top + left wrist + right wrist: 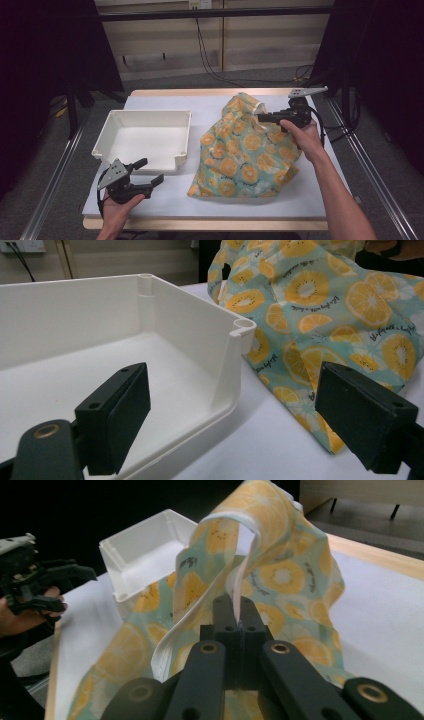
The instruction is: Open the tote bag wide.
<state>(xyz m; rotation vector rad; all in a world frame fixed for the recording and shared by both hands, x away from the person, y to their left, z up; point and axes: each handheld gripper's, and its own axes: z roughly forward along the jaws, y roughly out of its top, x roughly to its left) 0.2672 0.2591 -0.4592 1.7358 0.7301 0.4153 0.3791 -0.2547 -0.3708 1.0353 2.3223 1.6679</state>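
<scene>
Right gripper (pixel 261 117), right of centre in the high view, clamped on the white hem of the cloth (pixel 245 150), lifting that edge. Left gripper (pixel 150 171), lower left, jaws wide apart, holding nothing, just beside the tray (pixel 107 131).

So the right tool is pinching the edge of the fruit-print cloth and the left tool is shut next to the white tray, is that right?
Not quite. The left tool is open, as the left gripper view shows: its jaws stand wide apart beside the white tray, holding nothing. The right tool is indeed pinching the edge of the fruit-print cloth.
</scene>
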